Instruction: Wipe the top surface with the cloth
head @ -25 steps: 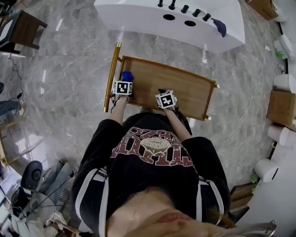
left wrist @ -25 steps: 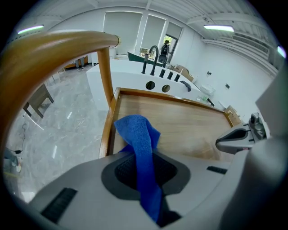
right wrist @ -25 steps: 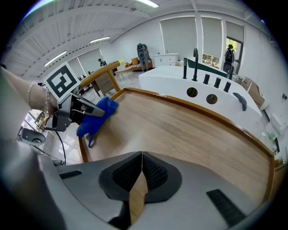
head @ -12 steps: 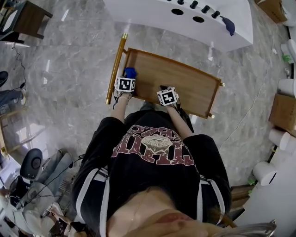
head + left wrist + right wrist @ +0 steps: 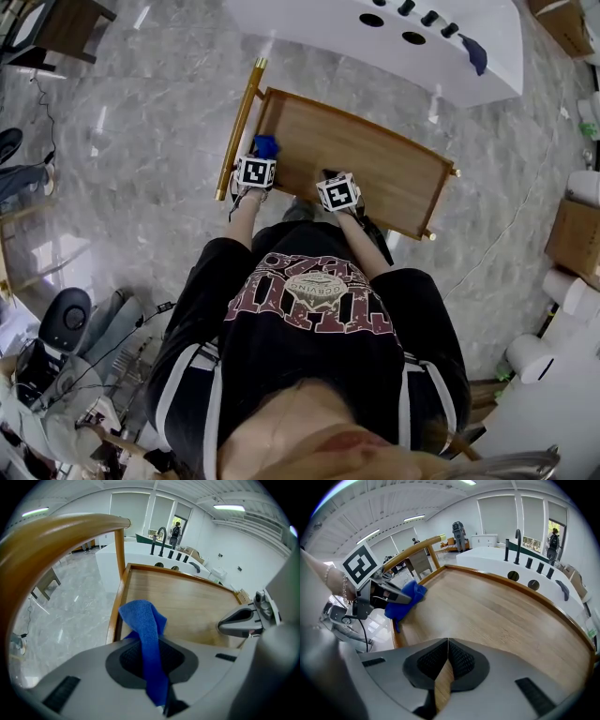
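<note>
Your left gripper [image 5: 151, 660] is clamped on the blue cloth [image 5: 143, 620], which sits bunched over the wooden surface [image 5: 187, 606] at its near left corner, beside the raised rim [image 5: 115, 616]. Your right gripper [image 5: 446, 663] is closed on nothing. Only a thin fold is pinched, so a hard drag could pull the cloth free or snag it on the rim.

Bare wood of the top surface [image 5: 375, 164] runs open ahead of and to the right of both grippers, bounded by a low raised rim [image 5: 366, 128]. The handle rail [image 5: 241, 127] stands just beside the left gripper [image 5: 151, 653], hemming in that corner, where the blue cloth [image 5: 145, 620] pinched in its jaws hangs. A white counter [image 5: 319, 23] stands beyond the far rim, across a strip of floor
</note>
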Action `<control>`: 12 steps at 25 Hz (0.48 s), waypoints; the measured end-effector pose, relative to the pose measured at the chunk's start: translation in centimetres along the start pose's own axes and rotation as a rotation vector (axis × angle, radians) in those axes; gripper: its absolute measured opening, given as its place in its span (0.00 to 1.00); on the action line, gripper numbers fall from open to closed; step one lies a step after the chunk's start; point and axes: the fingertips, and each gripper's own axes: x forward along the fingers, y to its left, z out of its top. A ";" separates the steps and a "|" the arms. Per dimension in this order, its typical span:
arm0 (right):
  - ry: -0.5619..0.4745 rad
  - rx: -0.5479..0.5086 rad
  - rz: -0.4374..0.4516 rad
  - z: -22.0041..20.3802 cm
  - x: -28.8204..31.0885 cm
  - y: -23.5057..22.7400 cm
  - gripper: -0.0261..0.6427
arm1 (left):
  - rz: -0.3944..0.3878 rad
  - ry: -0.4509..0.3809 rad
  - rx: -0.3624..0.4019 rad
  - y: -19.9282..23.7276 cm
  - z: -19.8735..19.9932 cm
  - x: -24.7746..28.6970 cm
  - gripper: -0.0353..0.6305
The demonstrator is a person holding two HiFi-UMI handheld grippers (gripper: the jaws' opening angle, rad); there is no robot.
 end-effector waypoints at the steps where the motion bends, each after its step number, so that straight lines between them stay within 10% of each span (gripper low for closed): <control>1: -0.002 -0.001 0.001 -0.1 -0.1 0.0 0.07 | 0.004 0.000 -0.001 0.0 -0.2 -0.1 0.20; 12: -0.008 0.020 -0.002 -2.0 -1.1 -1.9 0.06 | 0.067 0.006 0.001 -0.2 -0.8 -0.2 0.20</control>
